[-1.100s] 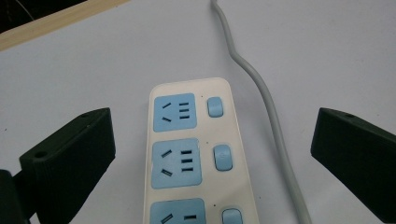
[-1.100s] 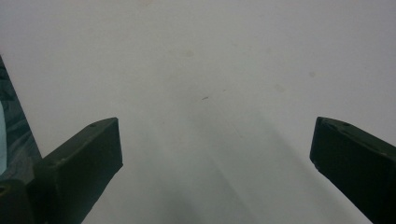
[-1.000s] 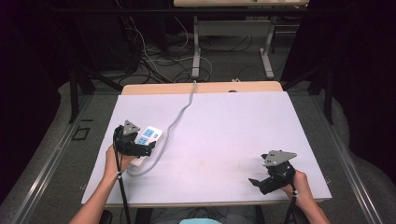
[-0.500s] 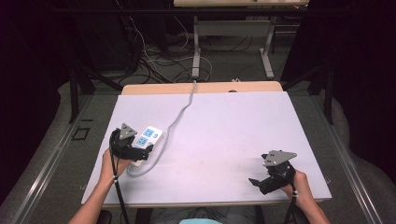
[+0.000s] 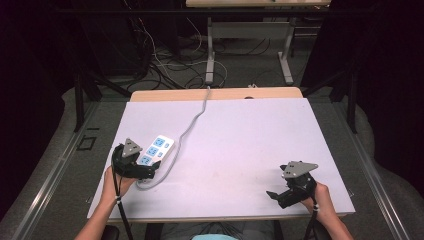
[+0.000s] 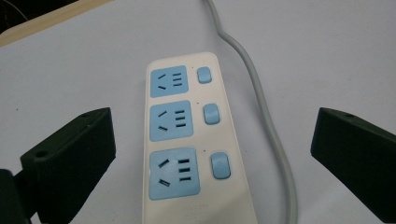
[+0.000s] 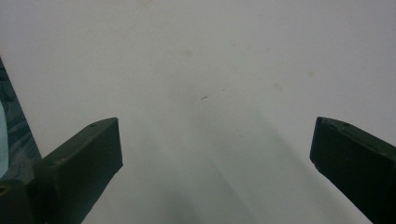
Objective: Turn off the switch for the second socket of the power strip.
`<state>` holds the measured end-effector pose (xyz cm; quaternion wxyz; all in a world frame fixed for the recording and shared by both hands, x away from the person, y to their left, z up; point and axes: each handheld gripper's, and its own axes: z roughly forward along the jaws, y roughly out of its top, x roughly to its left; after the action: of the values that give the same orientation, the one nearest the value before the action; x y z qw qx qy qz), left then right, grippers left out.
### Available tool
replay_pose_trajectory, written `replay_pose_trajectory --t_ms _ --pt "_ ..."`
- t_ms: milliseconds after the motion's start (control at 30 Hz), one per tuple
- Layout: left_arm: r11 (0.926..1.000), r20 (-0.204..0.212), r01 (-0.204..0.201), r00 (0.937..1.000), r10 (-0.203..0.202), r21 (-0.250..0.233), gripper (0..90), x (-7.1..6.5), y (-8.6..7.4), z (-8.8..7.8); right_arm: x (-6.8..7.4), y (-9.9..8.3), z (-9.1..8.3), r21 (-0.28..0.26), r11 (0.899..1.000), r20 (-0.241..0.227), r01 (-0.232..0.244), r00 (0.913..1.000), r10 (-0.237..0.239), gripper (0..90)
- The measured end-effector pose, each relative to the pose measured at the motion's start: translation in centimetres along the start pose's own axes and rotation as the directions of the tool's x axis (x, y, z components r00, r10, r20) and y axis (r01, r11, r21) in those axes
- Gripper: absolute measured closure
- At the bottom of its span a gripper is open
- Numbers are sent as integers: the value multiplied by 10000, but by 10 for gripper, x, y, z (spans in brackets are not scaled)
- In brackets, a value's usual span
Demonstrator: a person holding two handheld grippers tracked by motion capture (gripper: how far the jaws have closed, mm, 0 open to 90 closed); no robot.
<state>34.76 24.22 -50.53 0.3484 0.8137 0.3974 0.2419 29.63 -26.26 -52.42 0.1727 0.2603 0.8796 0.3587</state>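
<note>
A cream power strip with three blue sockets and three blue switches lies on the left of the white table. In the left gripper view the power strip lies flat between wide-apart black jaws. My left gripper is open at the strip's near end and grips nothing. My right gripper is open low over bare table at the near right, with nothing between its jaws.
The strip's grey cable curves across the table and drops off the far wooden edge. Beyond the table are table legs and loose cables on the floor. The near edge lies just behind both hands.
My left gripper has drawn back toward the near-left, off the strip's top to its near end. The right gripper has not moved.
</note>
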Motion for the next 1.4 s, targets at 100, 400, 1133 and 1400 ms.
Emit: replay_pose_trajectory --t_ms 100,400,1133,1400 --pt "10000 39 -69 10000 69 26 0 -3 -3 -2 0 0 0 -15 10000 -3 62 10000 -62 16" --pt "10000 50 73 10000 -73 -58 0 -1 -17 -11 0 0 1 -45 10000 46 -42 10000 42 16" --pt "9994 42 -47 10000 48 -356 0 -8 -37 -27 0 0 0 2 10000 18 -57 10000 57 16" --pt "9991 123 -207 9997 212 -370 0 -17 -43 -32 0 0 1 -70 10000 65 28 10000 -28 16"
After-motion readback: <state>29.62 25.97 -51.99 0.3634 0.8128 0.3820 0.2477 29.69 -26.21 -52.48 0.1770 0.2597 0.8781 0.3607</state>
